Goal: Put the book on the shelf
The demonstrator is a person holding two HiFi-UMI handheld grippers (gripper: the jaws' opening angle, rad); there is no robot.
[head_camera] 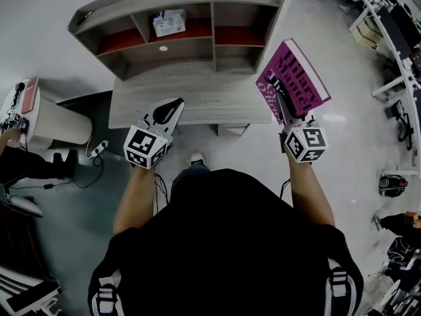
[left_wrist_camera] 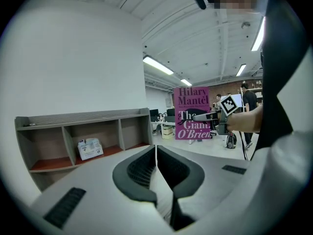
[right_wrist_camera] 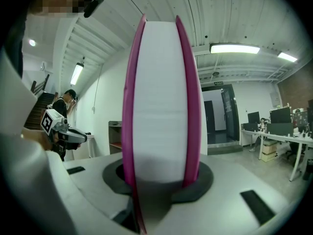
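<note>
The book [head_camera: 296, 74] is a purple paperback with white and black title print, held upright off the desk's right end. My right gripper [head_camera: 285, 108] is shut on its lower edge. In the right gripper view its white page block [right_wrist_camera: 161, 97] stands between the jaws [right_wrist_camera: 161, 180]. From the left gripper view its front cover [left_wrist_camera: 192, 114] shows. The grey shelf unit [head_camera: 177, 5] with red-brown boards stands at the back of the desk [head_camera: 197, 101]. My left gripper [head_camera: 170, 105] hovers over the desk's front with its jaws together [left_wrist_camera: 155, 151] and nothing in them.
A small white-and-blue pack [head_camera: 169, 22] lies in the shelf's [left_wrist_camera: 83, 119] middle compartment; the compartments beside it hold nothing. A white round bin [head_camera: 56, 125] stands left of the desk. Office desks [head_camera: 395, 38] and people are at the right.
</note>
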